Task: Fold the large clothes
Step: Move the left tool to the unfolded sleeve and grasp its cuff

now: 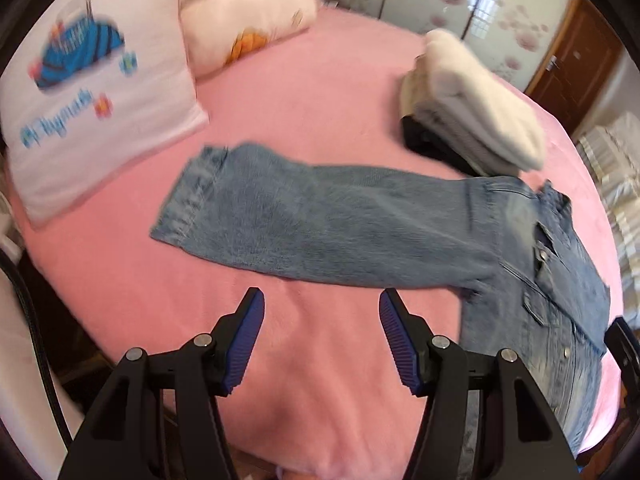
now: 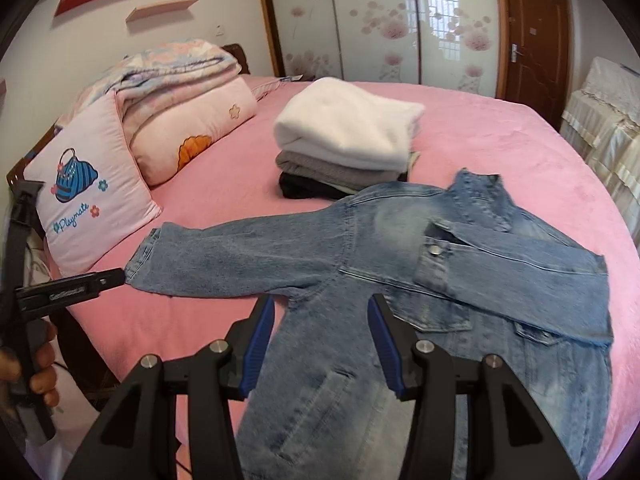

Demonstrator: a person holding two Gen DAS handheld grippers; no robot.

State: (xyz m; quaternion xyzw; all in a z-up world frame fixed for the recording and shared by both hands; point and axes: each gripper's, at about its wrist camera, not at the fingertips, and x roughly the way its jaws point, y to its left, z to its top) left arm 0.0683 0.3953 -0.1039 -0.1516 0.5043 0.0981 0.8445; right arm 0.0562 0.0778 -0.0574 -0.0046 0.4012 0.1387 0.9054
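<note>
A blue denim jacket (image 2: 400, 248) lies spread on the pink bed (image 2: 500, 152). One sleeve is folded across its chest. The other sleeve (image 1: 320, 224) stretches out to the left and ends in a cuff (image 1: 188, 200). My left gripper (image 1: 322, 304) hangs open over bare sheet just in front of that sleeve, with nothing between its fingers. In the right wrist view the left gripper (image 2: 116, 277) shows from the side, its tip close by the cuff and a hand (image 2: 40, 360) holding it. My right gripper (image 2: 322, 304) stands open above the jacket's body near the armpit, pads clear of the cloth.
A stack of folded clothes (image 2: 344, 136) with a white one on top sits behind the jacket. Two pink pillows (image 2: 92, 188) and a folded quilt (image 2: 172, 76) lie at the back left. A flowered wardrobe (image 2: 380, 20), a brown door (image 2: 528, 40) and covered furniture (image 2: 600, 120) stand beyond the bed.
</note>
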